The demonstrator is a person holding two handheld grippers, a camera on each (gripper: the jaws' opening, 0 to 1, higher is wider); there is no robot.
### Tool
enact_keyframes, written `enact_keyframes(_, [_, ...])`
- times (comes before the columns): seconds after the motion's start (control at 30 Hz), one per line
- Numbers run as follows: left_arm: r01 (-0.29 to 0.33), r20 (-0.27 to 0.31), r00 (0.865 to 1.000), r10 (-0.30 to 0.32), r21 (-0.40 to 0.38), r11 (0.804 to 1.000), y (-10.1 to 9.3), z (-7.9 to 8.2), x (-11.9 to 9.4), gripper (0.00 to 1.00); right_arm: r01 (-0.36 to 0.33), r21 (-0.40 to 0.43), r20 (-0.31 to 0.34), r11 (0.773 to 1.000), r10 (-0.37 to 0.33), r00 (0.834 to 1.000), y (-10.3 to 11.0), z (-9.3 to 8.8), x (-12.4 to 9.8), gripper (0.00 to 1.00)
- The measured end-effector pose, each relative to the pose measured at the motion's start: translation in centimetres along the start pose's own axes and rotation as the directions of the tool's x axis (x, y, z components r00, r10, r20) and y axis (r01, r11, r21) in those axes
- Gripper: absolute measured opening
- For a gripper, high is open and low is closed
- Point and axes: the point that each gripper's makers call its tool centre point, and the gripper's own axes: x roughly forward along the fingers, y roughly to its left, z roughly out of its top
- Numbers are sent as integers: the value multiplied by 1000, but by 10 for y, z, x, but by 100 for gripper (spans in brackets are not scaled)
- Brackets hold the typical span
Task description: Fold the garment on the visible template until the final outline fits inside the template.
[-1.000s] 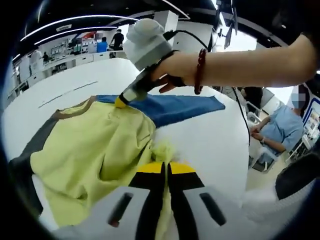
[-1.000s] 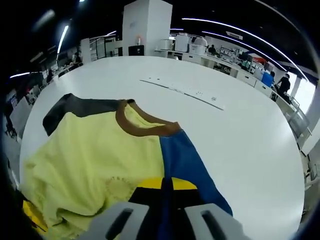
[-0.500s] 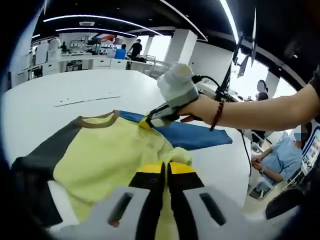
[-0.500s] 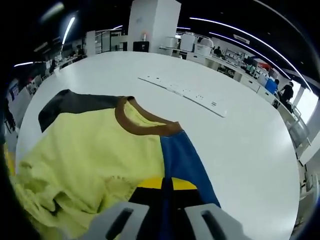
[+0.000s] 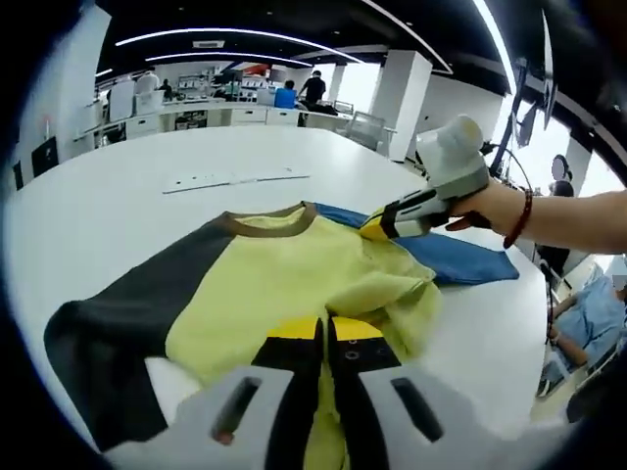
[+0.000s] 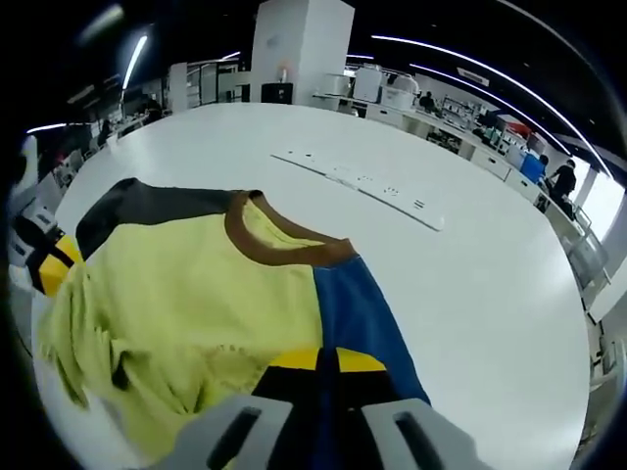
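A T-shirt (image 5: 284,284) with a yellow body, brown collar (image 5: 269,221), dark grey sleeve (image 5: 127,313) and blue sleeve (image 5: 460,259) lies on the white table (image 5: 118,196). My left gripper (image 5: 324,331) is shut on a bunched fold of its yellow fabric. From the right, my right gripper (image 5: 374,228) reaches in and pinches the shoulder beside the blue sleeve. In the right gripper view the T-shirt (image 6: 196,284) spreads below the collar (image 6: 279,250). There my right gripper (image 6: 326,360) is shut where yellow meets the blue sleeve (image 6: 358,313). The left gripper (image 6: 59,266) holds the crumpled hem at the left edge.
A long white strip with marks (image 6: 358,181) lies on the table (image 6: 490,284) beyond the collar, and the same strip (image 5: 235,179) shows in the left gripper view. A seated person (image 5: 588,323) is past the table's right edge. Desks and people stand far behind.
The left gripper has pulled back and lifted with its yellow fold, and now shows at the left edge of the right gripper view. The right gripper keeps its hold at the shoulder.
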Motion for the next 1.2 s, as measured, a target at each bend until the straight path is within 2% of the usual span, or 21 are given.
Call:
enact_keyframes(0.23, [-51,-43,998,53,48,998,9,-13,9,2,3,19,2,1000,-3,1000,-1,1,1,0])
enact_keyframes(0.4, [-74,-63,995,78,76,994,13,-19,6,12,1,34,6,999,-2,1000,-3,1,2,0])
enact_keyframes(0.53, [-72,-35,996,77,109,991,10,-13,-3,26,10,31,11,999,-10,1000,-8,3,4,0])
enact_keyframes(0.63, [-78,-35,996,83,123,989,10,-11,-11,29,10,27,14,1000,-11,1000,-10,5,5,0])
enact_keyframes(0.73, [-79,-38,996,85,125,989,11,-12,-19,33,7,60,20,998,-8,1000,-10,5,3,5])
enact_keyframes(0.8, [-82,-43,995,88,125,989,13,-13,-26,34,4,90,33,996,-7,999,-9,6,-2,14])
enact_keyframes(0.93, [-67,-15,998,68,86,994,12,-11,-44,40,-14,92,125,996,3,992,-4,24,-25,25])
enact_keyframes(0.97, [-70,-14,997,72,82,994,13,-12,-50,41,-41,86,155,995,27,988,1,30,-33,26])
enact_keyframes(1.1, [-84,-19,996,86,81,993,16,-17,-67,45,-134,96,199,986,113,973,22,37,-55,36])
enact_keyframes(1.17, [-88,-28,995,91,88,992,17,-21,-76,47,-207,112,209,972,181,961,39,36,-67,38])
enact_keyframes(1.2, [-92,-30,995,95,92,992,18,-23,-80,47,-223,77,205,972,204,957,45,34,-72,38])
